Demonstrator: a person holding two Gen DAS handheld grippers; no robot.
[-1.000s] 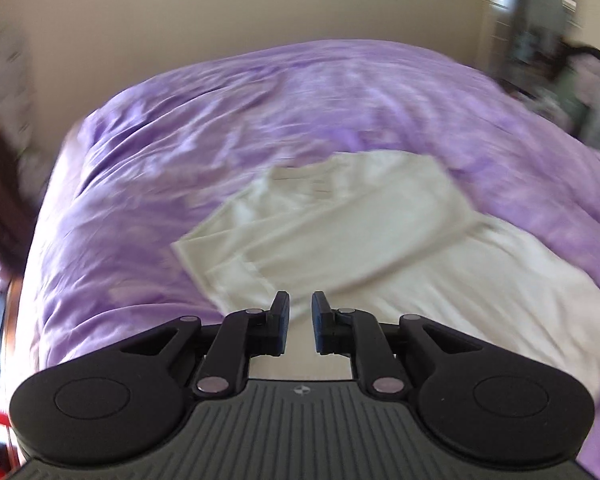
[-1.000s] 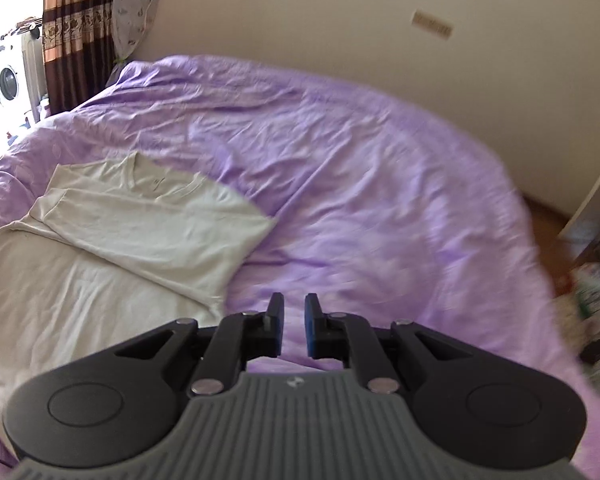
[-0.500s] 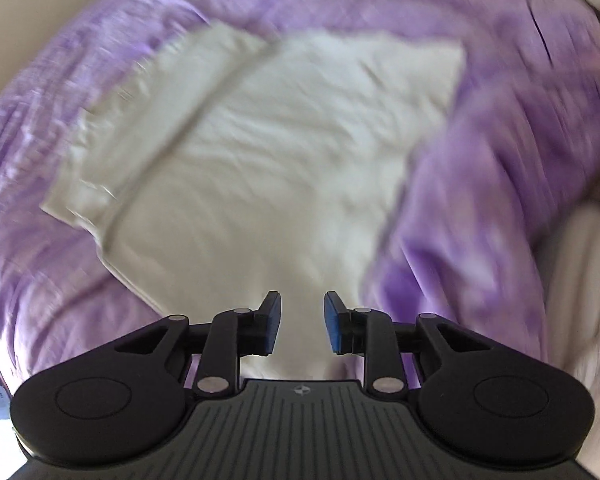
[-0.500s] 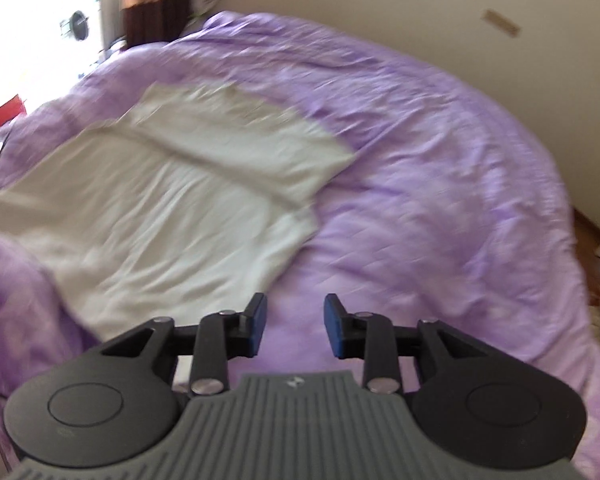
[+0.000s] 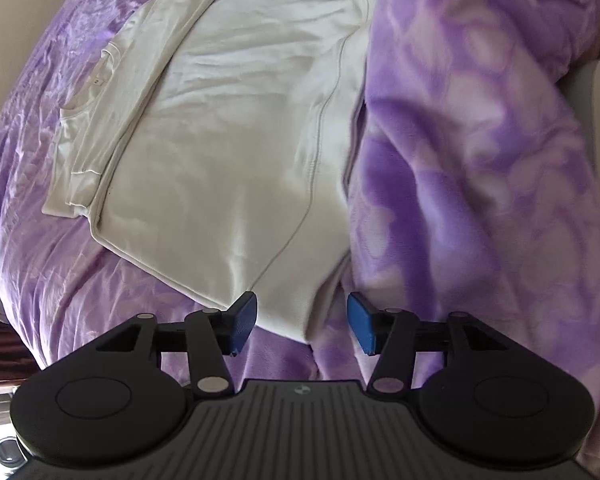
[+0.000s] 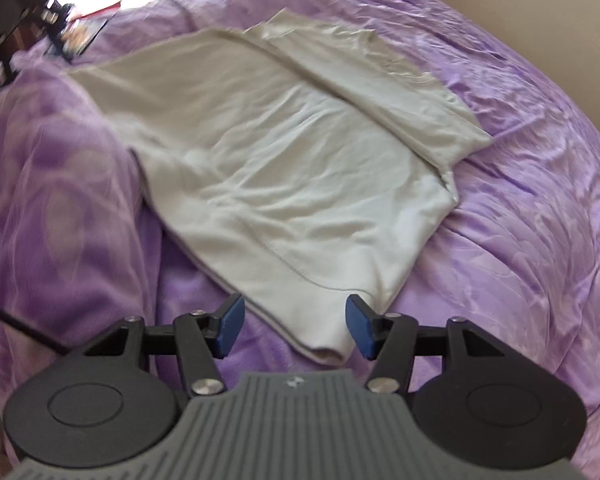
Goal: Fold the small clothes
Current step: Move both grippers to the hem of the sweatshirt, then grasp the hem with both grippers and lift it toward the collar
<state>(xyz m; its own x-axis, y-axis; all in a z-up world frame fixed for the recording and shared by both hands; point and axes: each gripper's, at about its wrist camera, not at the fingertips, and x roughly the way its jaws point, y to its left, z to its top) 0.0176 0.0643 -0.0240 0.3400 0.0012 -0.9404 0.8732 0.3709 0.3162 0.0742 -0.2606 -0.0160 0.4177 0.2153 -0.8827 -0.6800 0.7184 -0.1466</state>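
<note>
Fabric of the cream shirt (image 5: 236, 152) looks thin, light and limp, so it should drape and sag from any hold, not keep its shape. It lies spread on the purple bedspread (image 5: 480, 168), one side already folded over the body as a long band running toward 11 o'clock in the left wrist view. A raised ridge of the spread seems to hide the shirt's edge at 3 o'clock, though blur there makes this uncertain.

The left gripper (image 5: 302, 324) is released, blue pads wide apart, with the shirt's nearest hem corner lying between them. The right gripper (image 6: 294, 326) is likewise spread wide and holds nothing, straddling the near hem corner (image 6: 328, 350) in its own view.

A good hold is probably right on the stitched hem at these two corners, where doubled cloth gives the pads something thicker. A single layer may slip, and the smooth bedspread could get pinched along with it.
</note>
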